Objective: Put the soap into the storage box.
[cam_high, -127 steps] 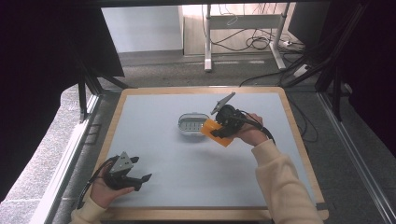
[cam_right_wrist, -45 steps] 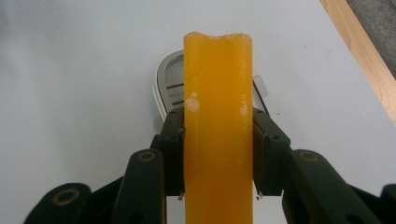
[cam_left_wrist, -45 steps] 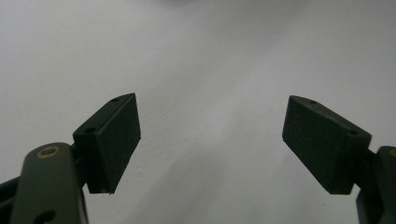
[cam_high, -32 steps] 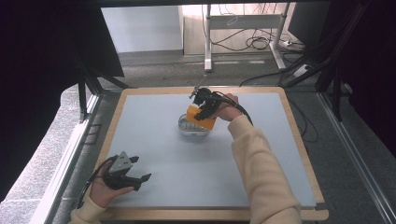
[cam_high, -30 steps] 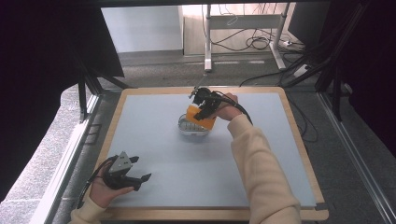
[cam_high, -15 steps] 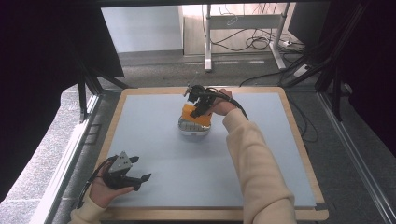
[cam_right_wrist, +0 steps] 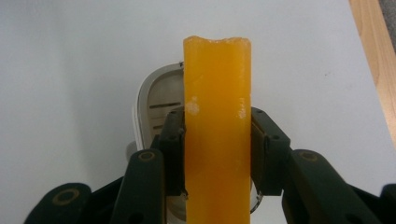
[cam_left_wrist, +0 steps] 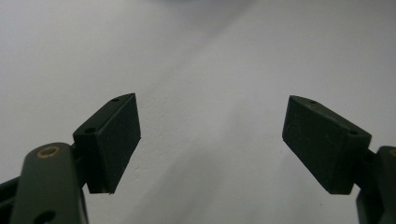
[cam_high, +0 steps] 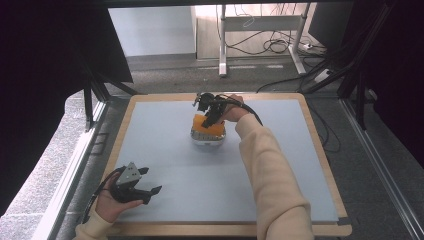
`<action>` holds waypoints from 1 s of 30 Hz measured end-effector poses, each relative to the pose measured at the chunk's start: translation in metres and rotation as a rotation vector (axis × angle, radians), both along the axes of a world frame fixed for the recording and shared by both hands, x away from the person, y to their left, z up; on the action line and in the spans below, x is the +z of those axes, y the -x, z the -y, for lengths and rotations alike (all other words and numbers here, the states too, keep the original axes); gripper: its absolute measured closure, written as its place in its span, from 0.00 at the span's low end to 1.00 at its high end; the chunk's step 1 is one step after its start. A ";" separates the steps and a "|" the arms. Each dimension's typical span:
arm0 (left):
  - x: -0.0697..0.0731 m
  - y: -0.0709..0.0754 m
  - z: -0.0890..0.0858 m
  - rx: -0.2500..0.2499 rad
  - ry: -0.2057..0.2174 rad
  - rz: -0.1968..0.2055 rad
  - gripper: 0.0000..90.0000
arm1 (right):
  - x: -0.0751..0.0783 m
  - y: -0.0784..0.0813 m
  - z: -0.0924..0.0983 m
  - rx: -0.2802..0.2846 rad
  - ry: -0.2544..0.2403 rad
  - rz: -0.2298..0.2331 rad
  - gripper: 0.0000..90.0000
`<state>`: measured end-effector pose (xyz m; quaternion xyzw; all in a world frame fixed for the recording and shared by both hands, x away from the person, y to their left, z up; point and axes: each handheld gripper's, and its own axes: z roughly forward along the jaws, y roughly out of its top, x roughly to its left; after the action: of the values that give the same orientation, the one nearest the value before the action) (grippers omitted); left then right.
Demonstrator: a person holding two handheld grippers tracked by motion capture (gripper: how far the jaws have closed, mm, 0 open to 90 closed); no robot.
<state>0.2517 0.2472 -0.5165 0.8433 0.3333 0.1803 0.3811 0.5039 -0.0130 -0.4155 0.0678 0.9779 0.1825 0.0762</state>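
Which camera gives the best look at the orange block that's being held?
The right gripper view: the orange block stands close up, clamped between the right tool jaws above a white dish. The high view shows it small and partly hidden. The left gripper view faces bare table.

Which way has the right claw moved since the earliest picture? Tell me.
Yes. The right claw, shut on the orange bar, has moved left, from the right side of the white dish to above it, toward the table's far edge.

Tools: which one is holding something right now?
The right tool, over the white dish mid-table: its jaws clamp an orange block. The left tool, at the near-left corner, is open.
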 end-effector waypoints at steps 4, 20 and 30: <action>0.000 0.000 0.000 0.000 -0.001 -0.001 0.21 | -0.004 0.000 -0.001 0.002 0.014 -0.002 0.69; 0.000 0.000 0.000 0.000 0.000 0.000 0.21 | -0.006 -0.001 -0.001 -0.043 0.003 0.046 0.52; -0.001 -0.001 0.001 -0.001 -0.004 -0.003 0.21 | -0.001 0.006 0.013 -0.110 -0.083 0.050 0.47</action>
<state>0.2523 0.2459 -0.5170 0.8446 0.3330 0.1793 0.3789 0.4983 -0.0256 -0.4169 0.1198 0.9621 0.2200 0.1077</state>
